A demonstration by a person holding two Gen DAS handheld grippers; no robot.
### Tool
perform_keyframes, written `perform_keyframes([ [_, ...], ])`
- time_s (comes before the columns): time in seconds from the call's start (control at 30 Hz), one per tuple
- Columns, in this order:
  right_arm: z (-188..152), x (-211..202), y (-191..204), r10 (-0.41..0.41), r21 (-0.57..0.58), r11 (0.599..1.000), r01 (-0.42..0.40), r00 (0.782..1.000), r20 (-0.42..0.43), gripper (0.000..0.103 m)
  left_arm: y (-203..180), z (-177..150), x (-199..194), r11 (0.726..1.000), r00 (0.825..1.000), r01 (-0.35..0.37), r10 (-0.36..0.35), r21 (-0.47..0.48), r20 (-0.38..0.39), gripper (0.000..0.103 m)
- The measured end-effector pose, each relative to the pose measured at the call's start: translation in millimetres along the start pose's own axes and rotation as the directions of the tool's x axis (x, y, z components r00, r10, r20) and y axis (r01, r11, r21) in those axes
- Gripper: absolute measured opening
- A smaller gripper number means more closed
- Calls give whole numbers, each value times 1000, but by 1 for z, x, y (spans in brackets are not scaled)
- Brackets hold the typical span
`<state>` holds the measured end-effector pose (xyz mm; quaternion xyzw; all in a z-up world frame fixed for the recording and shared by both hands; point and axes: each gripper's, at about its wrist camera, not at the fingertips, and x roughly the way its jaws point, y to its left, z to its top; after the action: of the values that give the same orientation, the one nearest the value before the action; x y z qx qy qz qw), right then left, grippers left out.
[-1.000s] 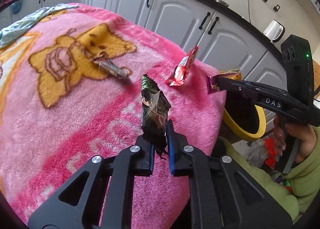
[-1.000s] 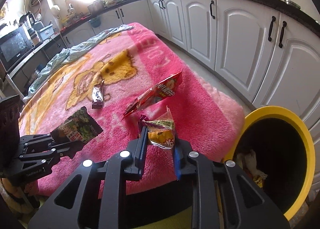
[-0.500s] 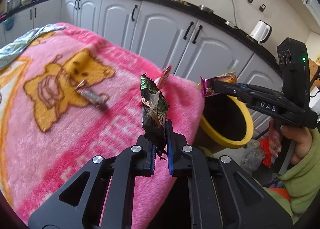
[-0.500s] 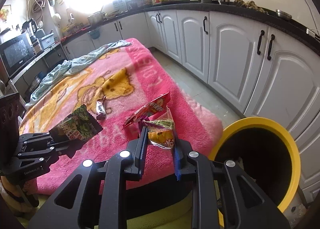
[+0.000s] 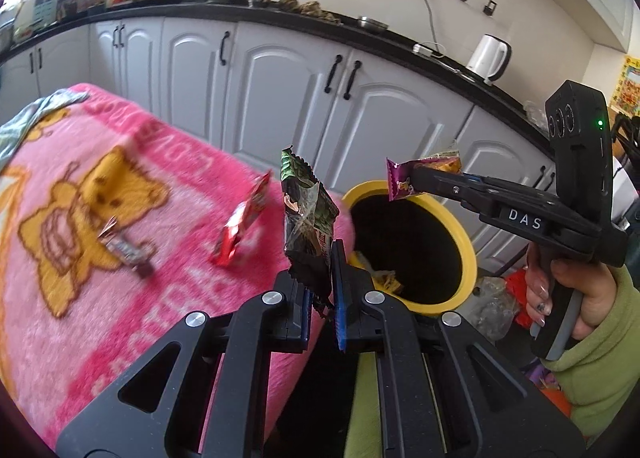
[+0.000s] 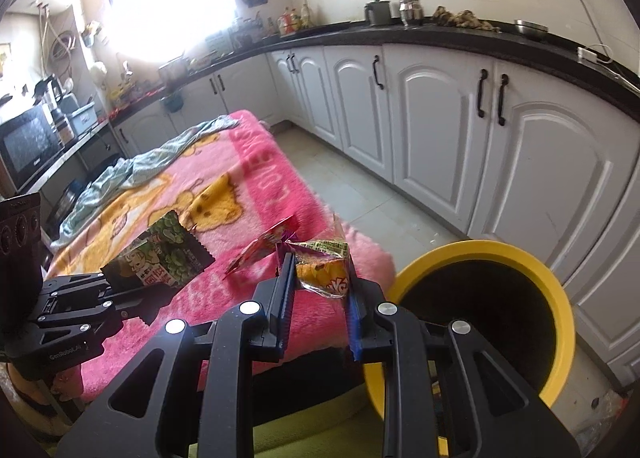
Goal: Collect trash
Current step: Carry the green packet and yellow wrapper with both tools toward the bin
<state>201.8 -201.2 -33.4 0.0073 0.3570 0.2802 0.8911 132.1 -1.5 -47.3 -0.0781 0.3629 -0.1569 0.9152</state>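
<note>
My left gripper [image 5: 320,278] is shut on a dark green snack wrapper [image 5: 306,214] that stands upright above its pads, near the pink blanket's end. My right gripper [image 6: 320,282] is shut on a yellow and purple snack packet [image 6: 324,264]; in the left wrist view that packet [image 5: 420,174] hangs over the far rim of the yellow trash bin [image 5: 468,254]. The bin [image 6: 560,338] stands on the floor at the blanket's end, with some rubbish inside. A red wrapper [image 5: 240,226] and a small silver-brown wrapper [image 5: 124,250] lie on the blanket [image 5: 80,318].
White kitchen cabinets [image 6: 440,130] under a black counter run along the wall behind the bin. A light blue cloth [image 6: 132,170] lies at the blanket's far end. A hand in a green sleeve [image 5: 592,338] holds the right gripper. Bags lie on the floor beside the bin.
Both grippers have risen and moved off the blanket toward the yellow bin, each still holding its wrapper. The right gripper's packet has come over the bin's opening.
</note>
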Motion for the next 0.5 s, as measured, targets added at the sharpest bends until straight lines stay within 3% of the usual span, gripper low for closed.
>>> perform_keyframes([
  [0.5,-7,-52,-73,-112,141,985,100,990,81,22,-62,28,37,990,997,76,-75,119,-13,5],
])
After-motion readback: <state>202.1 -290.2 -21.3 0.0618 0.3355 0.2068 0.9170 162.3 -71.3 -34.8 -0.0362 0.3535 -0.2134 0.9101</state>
